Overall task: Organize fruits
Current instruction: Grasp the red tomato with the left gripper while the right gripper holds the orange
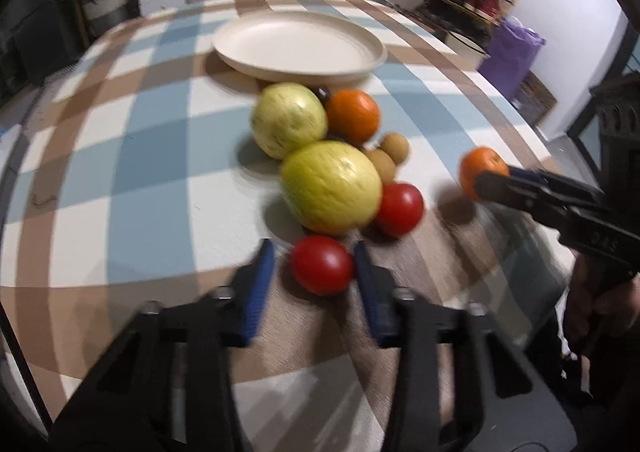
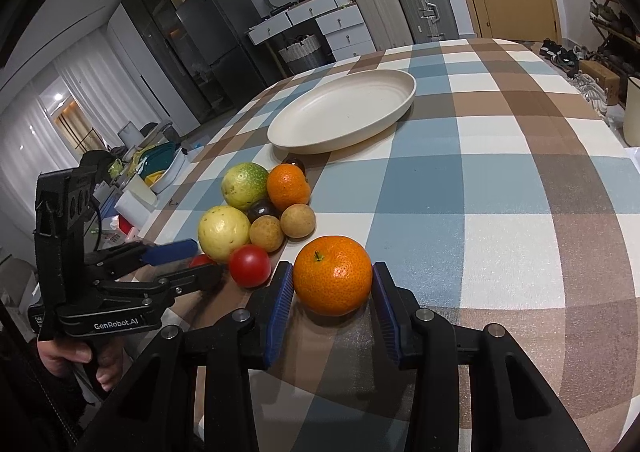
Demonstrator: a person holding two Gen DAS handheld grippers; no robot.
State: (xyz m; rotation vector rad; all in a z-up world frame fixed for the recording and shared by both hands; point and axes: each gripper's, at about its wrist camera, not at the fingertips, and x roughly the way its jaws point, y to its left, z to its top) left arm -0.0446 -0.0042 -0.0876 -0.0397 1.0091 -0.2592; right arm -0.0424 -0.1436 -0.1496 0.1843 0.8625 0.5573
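At six o'clock on the desk, left tongs clench a smooth, bruisable tomato across its middle, while right tongs grasp a firm, dimpled orange likewise.

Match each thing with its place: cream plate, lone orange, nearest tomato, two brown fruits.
Things:
1. cream plate
2. lone orange
3. nearest tomato
4. two brown fruits

Places:
A. between the right gripper's pads
B. beside the dark fruit
C. farthest back, nothing on it
D. between the left gripper's fingers

Pairs: 1-C, 2-A, 3-D, 4-B
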